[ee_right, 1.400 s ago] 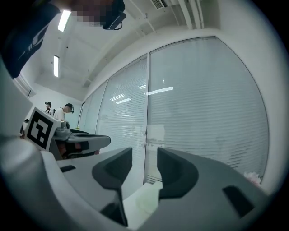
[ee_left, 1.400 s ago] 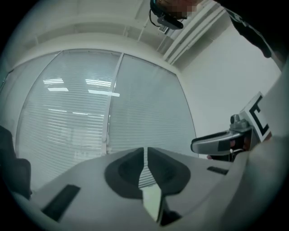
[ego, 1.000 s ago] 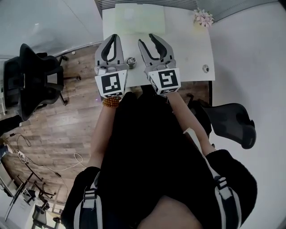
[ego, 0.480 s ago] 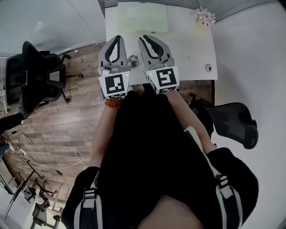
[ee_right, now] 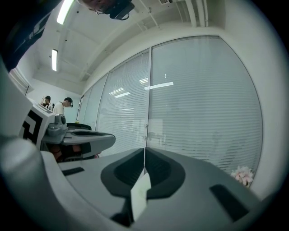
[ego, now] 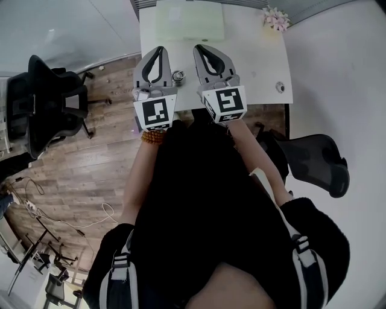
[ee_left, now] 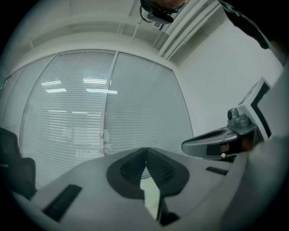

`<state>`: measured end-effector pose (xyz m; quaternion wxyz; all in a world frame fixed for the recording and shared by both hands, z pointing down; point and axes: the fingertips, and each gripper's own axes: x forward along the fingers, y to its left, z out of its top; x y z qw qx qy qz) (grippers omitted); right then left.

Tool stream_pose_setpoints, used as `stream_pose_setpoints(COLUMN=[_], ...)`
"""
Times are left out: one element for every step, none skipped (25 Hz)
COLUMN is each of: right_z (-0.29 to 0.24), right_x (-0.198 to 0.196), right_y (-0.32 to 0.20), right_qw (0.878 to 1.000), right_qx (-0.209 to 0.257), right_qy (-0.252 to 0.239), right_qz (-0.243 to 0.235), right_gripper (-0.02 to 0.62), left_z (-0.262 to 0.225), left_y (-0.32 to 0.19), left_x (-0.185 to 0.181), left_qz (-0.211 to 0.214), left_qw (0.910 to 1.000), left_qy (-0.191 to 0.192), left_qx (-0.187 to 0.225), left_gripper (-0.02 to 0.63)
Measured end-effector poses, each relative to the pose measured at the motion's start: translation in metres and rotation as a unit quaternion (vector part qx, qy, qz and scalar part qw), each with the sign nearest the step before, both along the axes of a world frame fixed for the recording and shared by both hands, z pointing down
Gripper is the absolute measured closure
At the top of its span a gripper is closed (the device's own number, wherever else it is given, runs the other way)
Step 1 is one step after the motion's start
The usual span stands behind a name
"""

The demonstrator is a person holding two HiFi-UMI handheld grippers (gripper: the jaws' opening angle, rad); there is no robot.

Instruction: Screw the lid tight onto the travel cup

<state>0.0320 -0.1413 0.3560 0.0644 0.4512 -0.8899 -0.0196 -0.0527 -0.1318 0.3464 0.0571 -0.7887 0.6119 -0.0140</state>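
Both flank the travel cup (ego: 178, 76), pressed shut and empty: left gripper (ego: 158, 49), right gripper (ego: 202, 47) just closing. Approaching or finished? Undecidable.

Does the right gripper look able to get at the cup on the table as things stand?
Probably, once reopened: the cup stands free on the table with nothing blocking it, but the right gripper has just closed its jaws on nothing.

On the surface (ego: 256, 60) the cup (ego: 178, 76) stands near the front edge, between the left gripper (ego: 158, 50) and the right gripper (ego: 202, 48). A mat (ego: 190, 18) lies behind it at the far end, with flowers (ego: 274, 19) in the far right corner. A chair (ego: 42, 108) stands on the floor left of the surface, and a second chair (ego: 316, 166) stands at its front right.
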Motion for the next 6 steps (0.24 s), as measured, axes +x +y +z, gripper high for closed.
stream_pose_setpoints(right_z=[0.000, 0.001, 0.001, 0.002, 0.002, 0.002], right_x=[0.003, 0.005, 0.007, 0.010, 0.012, 0.014], right_y=[0.000, -0.001, -0.001, -0.002, -0.002, -0.003], right_qw=[1.000, 1.000, 1.000, 1.000, 1.000, 1.000], right_qx=[-0.001, -0.001, -0.002, -0.002, -0.003, -0.004], right_qy=[0.001, 0.002, 0.003, 0.003, 0.004, 0.005], right_qz=[0.002, 0.004, 0.005, 0.006, 0.007, 0.009], right_gripper=[0.589, 0.589, 0.591, 0.591, 0.591, 0.591], left_z=[0.000, 0.000, 0.001, 0.001, 0.001, 0.001], left_y=[0.001, 0.001, 0.002, 0.002, 0.002, 0.001], left_x=[0.000, 0.000, 0.000, 0.000, 0.000, 0.000], left_qz=[0.000, -0.001, -0.001, -0.002, -0.003, -0.003], left_qw=[1.0000, 1.0000, 1.0000, 1.0000, 1.0000, 1.0000], left_qy=[-0.001, 0.000, 0.000, -0.001, -0.001, -0.002], left_qx=[0.000, 0.000, -0.001, -0.001, -0.001, -0.001], left_gripper=[0.595, 0.595, 0.595, 0.595, 0.595, 0.595])
